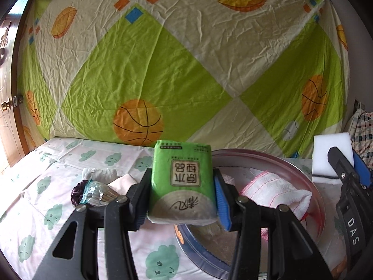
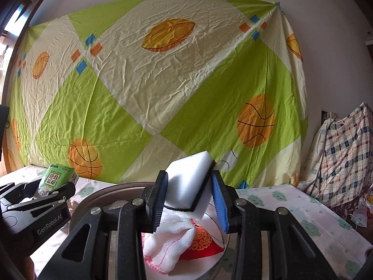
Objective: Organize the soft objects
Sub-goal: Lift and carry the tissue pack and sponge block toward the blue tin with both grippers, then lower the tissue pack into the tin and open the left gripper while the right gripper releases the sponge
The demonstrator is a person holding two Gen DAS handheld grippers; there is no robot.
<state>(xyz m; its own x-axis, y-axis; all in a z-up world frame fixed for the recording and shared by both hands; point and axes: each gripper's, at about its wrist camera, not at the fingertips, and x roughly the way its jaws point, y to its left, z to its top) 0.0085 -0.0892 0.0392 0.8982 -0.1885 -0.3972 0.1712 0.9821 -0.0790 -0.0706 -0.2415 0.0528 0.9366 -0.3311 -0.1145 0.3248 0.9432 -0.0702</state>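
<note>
The left claw (image 1: 183,186) grips a tissue pack (image 1: 183,179); the right claw (image 2: 190,197) grips a sponge (image 2: 190,182). Each should probably lower well inside the tin's rim (image 1: 275,157) before letting go.

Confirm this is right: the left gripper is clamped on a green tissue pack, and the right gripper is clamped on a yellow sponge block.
Not quite. The block in the right gripper is white, as the right wrist view shows. The left gripper is indeed clamped on the green tissue pack.
</note>
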